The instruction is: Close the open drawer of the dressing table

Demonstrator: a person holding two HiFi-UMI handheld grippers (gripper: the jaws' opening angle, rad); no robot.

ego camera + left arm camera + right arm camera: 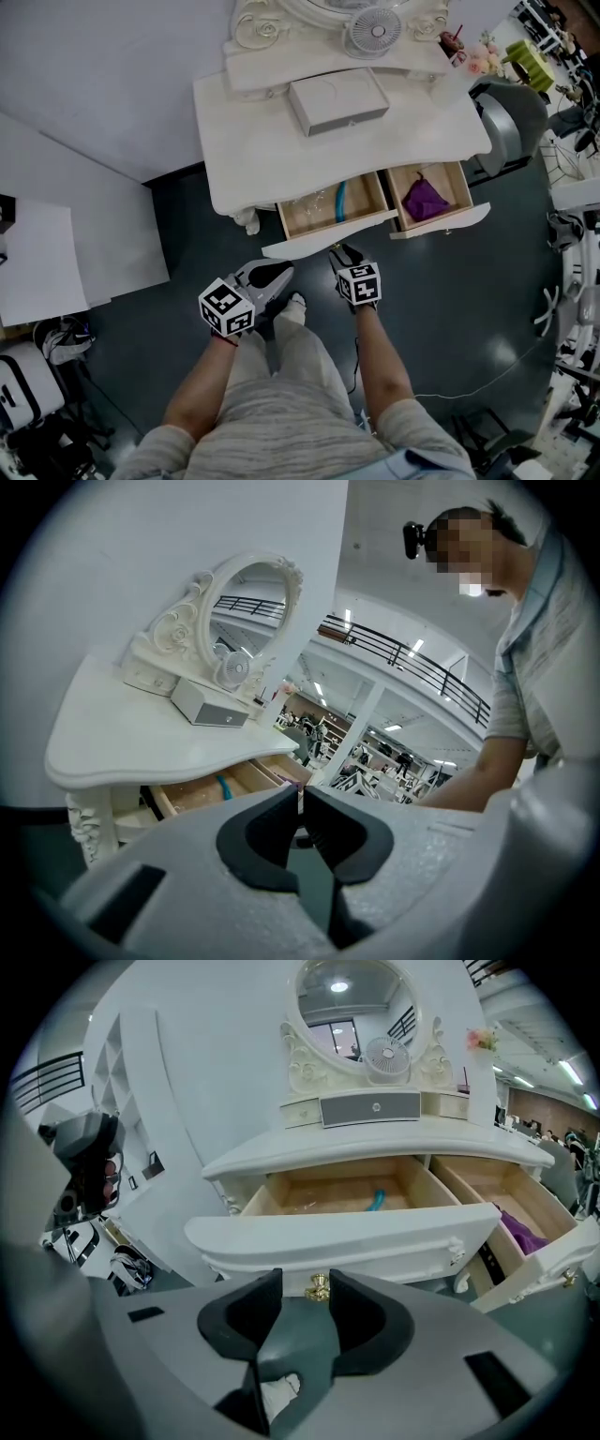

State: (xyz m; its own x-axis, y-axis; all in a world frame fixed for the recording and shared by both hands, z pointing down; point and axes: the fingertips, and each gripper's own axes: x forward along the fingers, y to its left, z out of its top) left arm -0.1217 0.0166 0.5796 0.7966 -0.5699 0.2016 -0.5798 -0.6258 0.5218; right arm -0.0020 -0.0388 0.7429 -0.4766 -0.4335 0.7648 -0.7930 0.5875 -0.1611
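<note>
The white dressing table [253,141] has two drawers pulled out. The left drawer [319,242] holds a blue object [340,201]; the right drawer [448,223] holds a purple cloth [426,200]. My right gripper [343,252] sits just in front of the left drawer's front panel [347,1234]. It is open, and the small gold knob [319,1287] shows in the gap between its jaws, untouched. My left gripper [279,275] hangs lower left of that drawer, away from it. Its jaws [300,797] are shut on nothing.
On the tabletop stand a grey box [337,101], a small fan [373,33] and an oval mirror [352,1002]. A grey chair [508,117] stands right of the table. A white panel [42,267] lies at the left, with cables and gear along the right edge.
</note>
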